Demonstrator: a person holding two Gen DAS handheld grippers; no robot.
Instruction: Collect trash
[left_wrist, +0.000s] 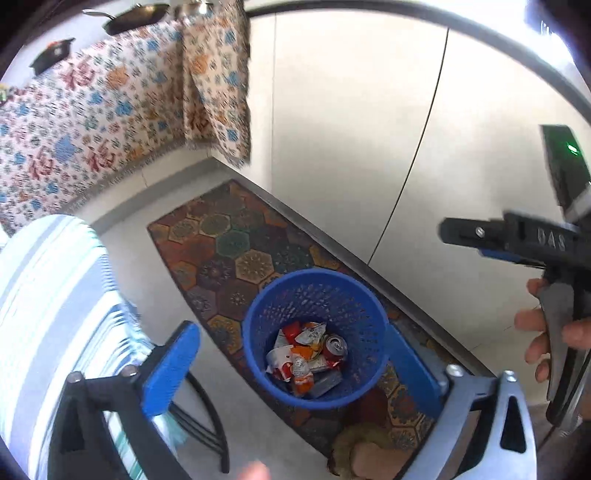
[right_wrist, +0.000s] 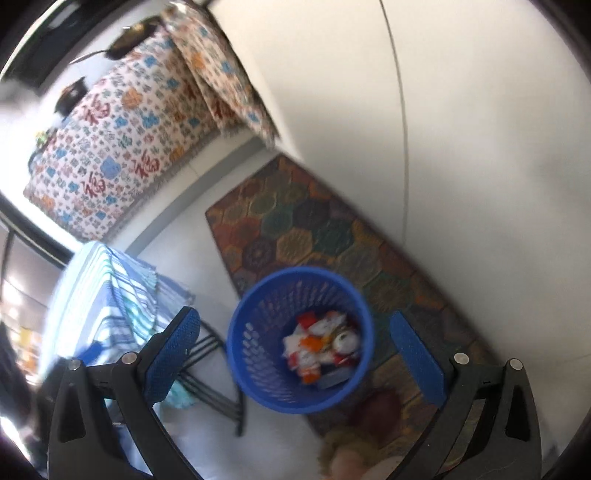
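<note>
A blue mesh trash basket stands on a patterned rug and also shows in the right wrist view. It holds trash: a crushed red can, torn wrappers and small packets, blurred in the right wrist view. My left gripper is open and empty, held above the basket with its blue pads either side of it. My right gripper is open and empty, also above the basket. The right gripper's body and the hand holding it show at the right edge of the left wrist view.
A hexagon-patterned rug lies along a white cabinet wall. A striped cloth on a black-legged stand is to the left. A floral-covered counter with pans stands behind. A furry slipper lies near the basket.
</note>
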